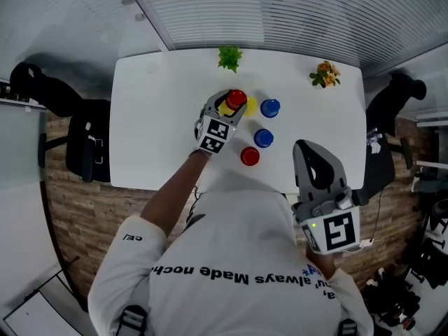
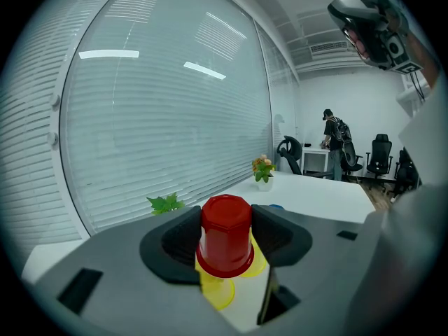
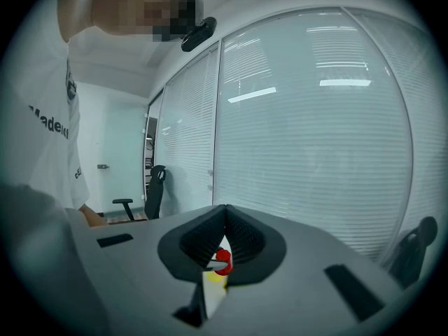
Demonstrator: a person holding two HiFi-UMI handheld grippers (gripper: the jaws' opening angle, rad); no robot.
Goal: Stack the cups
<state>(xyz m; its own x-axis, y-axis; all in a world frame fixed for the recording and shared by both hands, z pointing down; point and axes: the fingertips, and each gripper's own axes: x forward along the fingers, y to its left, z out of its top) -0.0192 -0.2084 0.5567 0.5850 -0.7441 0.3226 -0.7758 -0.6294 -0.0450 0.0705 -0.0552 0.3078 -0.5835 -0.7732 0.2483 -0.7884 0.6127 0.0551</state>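
Altogether, 2 red cups [image 1: 236, 99] [image 1: 250, 157], 2 blue [image 1: 270, 108] [image 1: 263, 138], 2 yellow [image 1: 225, 109] [image 1: 251, 106]

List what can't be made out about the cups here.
- Yellow cups: their number. In the left gripper view the red cup gripped by the left tongs covers them, and in the head view the tongs do.
- Whether the red cup touches the yellow ones: no view shows this.
- Blue cups: too small in the head view to tell upright from upturned.
- Right gripper view: the shut right tongs hide all but a sliver of the cups.
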